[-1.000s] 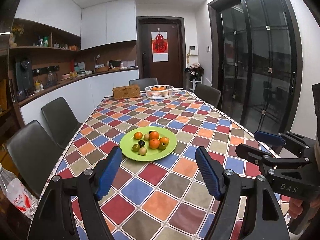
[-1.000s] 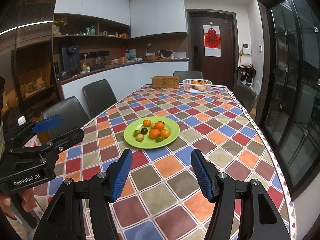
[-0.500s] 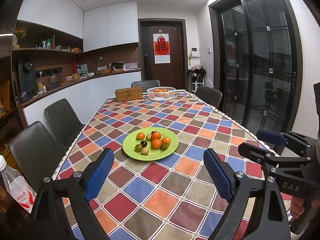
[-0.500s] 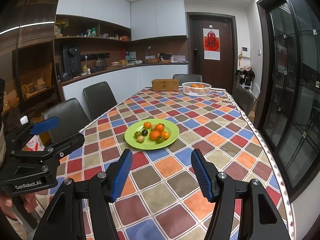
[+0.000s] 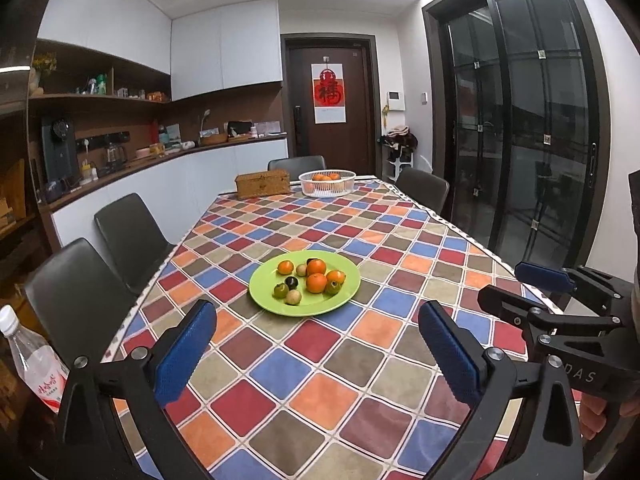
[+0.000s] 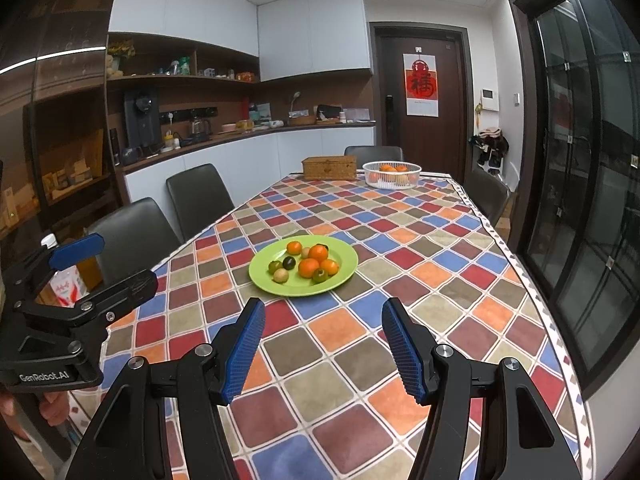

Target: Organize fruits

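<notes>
Fruits [image 5: 316,280] sit mid-plate [image 5: 264,300], well inside tablecloth [image 5: 360,360] edges, grippers apart.

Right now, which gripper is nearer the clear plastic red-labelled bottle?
Left. The left gripper, jaws opening on nothing, is right beside the clear plastic bottle; the right gripper sits beyond it, farther off.

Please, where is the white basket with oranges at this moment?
In both views the white basket stands at the table's far end, just right of the woven box, far beyond the green plate.

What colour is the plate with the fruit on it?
Bright green. The plate shows best in the right wrist view.
</notes>
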A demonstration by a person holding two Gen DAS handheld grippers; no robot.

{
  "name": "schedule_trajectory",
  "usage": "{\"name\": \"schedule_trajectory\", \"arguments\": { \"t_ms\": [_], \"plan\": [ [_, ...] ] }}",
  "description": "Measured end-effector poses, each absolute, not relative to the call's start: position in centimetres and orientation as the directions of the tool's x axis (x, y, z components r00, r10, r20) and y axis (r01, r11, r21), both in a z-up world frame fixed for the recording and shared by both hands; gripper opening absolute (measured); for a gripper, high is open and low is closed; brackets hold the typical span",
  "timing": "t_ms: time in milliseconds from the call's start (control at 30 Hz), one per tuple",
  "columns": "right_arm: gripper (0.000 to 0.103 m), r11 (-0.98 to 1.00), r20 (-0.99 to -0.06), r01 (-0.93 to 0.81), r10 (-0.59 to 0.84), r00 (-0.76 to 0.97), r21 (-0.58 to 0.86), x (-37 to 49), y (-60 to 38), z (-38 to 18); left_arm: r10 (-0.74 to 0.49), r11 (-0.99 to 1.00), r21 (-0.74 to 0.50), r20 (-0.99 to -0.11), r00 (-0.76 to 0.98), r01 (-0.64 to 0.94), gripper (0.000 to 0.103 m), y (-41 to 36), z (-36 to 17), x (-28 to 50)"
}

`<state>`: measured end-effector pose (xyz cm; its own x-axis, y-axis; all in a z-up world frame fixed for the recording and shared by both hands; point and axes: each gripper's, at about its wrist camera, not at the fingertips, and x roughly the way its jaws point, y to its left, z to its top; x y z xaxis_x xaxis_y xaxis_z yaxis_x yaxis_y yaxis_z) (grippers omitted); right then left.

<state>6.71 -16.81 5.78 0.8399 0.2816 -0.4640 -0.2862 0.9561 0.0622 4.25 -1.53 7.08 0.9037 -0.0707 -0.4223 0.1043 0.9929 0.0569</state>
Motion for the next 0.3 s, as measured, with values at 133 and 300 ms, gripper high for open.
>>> {"name": "schedule_trajectory", "arguments": {
  "t_ms": [133,300],
  "plan": [
    [0.062,0.956,-0.465,-0.286,0.281,0.84,0.061,6.6,-16.85,5.76,-0.062,0.995,0.048,-0.421,0.905,0.09,0.103,-1.41,6.95,4.37],
    [0.062,0.958,-0.471,-0.281,0.277,0.837,0.063,6.28,-16.99,5.42,-0.046,0.996,0.052,-0.426,0.904,0.075,0.103,-1.24,6.66,4.5]
  ]
}}
